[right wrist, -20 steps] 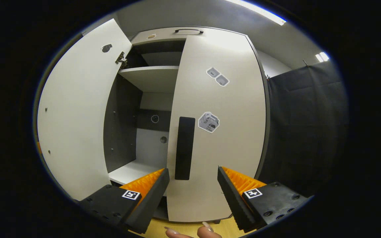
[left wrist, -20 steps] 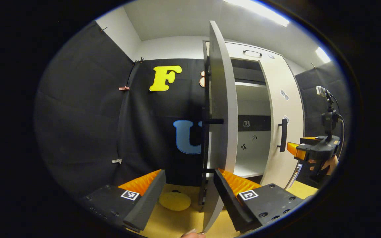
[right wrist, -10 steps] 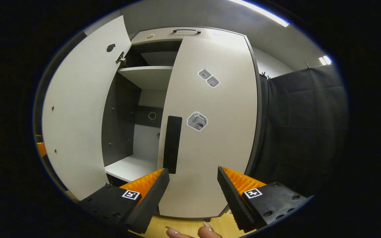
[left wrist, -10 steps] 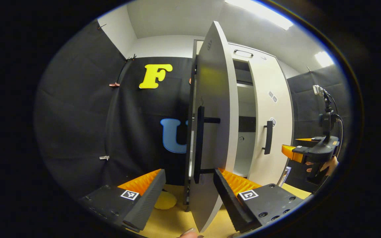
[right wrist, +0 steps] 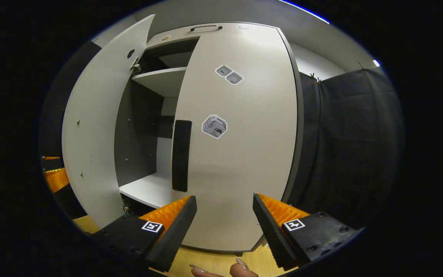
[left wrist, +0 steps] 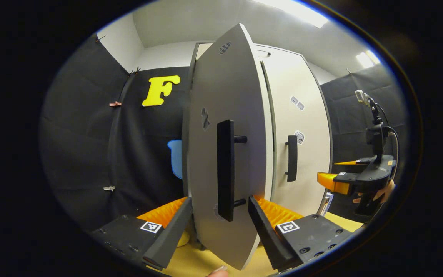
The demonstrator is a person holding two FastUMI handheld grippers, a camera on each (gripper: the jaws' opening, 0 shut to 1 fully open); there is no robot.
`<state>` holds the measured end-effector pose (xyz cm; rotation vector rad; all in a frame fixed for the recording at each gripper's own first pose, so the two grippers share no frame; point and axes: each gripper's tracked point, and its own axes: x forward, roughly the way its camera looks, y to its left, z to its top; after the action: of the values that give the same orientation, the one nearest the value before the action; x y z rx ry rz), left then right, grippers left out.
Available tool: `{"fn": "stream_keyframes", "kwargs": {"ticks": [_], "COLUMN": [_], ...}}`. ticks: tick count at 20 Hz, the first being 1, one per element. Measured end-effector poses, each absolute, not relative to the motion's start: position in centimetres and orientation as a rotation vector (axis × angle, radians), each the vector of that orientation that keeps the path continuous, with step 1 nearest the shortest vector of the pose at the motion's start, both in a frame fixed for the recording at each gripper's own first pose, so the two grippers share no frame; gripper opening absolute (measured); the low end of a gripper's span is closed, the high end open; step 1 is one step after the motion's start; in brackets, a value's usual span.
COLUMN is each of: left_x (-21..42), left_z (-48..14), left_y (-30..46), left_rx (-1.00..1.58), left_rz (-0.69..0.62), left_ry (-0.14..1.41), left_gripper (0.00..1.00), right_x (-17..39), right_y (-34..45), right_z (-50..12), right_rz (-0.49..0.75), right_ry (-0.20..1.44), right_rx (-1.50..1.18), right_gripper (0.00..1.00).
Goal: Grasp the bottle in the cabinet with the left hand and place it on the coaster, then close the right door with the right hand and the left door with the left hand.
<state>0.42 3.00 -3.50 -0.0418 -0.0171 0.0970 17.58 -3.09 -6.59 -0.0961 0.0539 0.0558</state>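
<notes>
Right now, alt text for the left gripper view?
A partly open grey cabinet door stands edge-on between the open left claw, its black bar handle just ahead. Beyond it is the closed right door, with the right claw farther right.

Pale grey cabinet doors (left wrist: 229,96), black handles (left wrist: 225,169), yellow wooden tabletop (left wrist: 190,261), black cloth wall (left wrist: 90,146).
</notes>
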Motion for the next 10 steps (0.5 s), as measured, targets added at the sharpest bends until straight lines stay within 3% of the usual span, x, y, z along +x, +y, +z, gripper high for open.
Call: {"fn": "stream_keyframes", "kwargs": {"ticks": [9, 10], "left_x": [0.4, 0.5], "left_z": [-2.0, -1.9], "left_y": [0.3, 0.1], "left_rx": [0.003, 0.007], "left_rz": [0.062, 0.05], "left_ry": [-0.027, -0.025], "left_gripper": [0.93, 0.89], "right_x": [15.6, 15.2], "right_y": [-4.8, -4.6], "right_z": [-5.5, -5.3], "right_rz": [0.072, 0.068], "right_ry": [0.027, 0.024], "right_rx": [-0.077, -0.069], "right_gripper": [0.98, 0.98]}}
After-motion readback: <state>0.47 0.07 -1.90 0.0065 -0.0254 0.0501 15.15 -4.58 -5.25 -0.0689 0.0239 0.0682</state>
